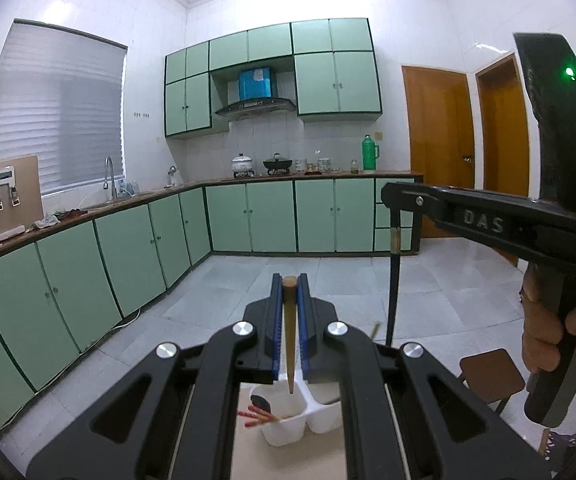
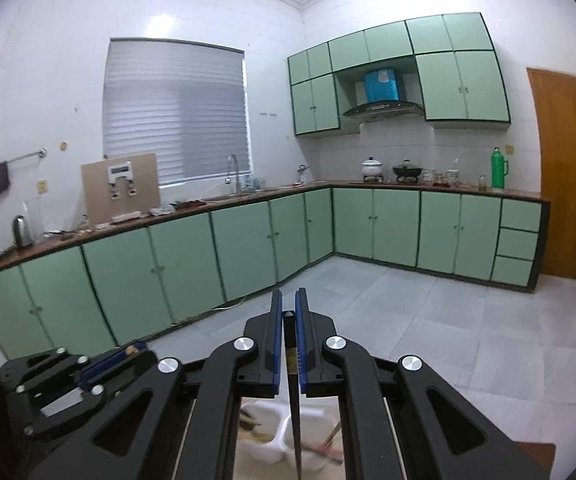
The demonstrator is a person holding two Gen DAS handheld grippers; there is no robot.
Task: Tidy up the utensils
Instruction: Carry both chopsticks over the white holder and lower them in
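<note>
My left gripper [image 1: 289, 282] is shut on a brown wooden chopstick [image 1: 289, 332] that hangs point down over a white two-compartment holder [image 1: 288, 420]. The holder's left compartment has red-patterned chopsticks [image 1: 256, 417] and a dark spoon. My right gripper [image 2: 288, 300] is shut on a black chopstick [image 2: 293, 400] that hangs point down above the same white holder [image 2: 307, 444]. In the left wrist view the right gripper [image 1: 391, 194] shows at upper right, with the black chopstick [image 1: 392, 280] hanging from it. The left gripper [image 2: 128, 350] shows at lower left in the right wrist view.
The holder stands on a pale table top [image 1: 256, 460]. A brown stool [image 1: 491, 374] stands on the tiled floor at the right. Green kitchen cabinets [image 1: 128, 248] and a counter run along the far walls. Wooden doors [image 1: 439, 152] are at the right.
</note>
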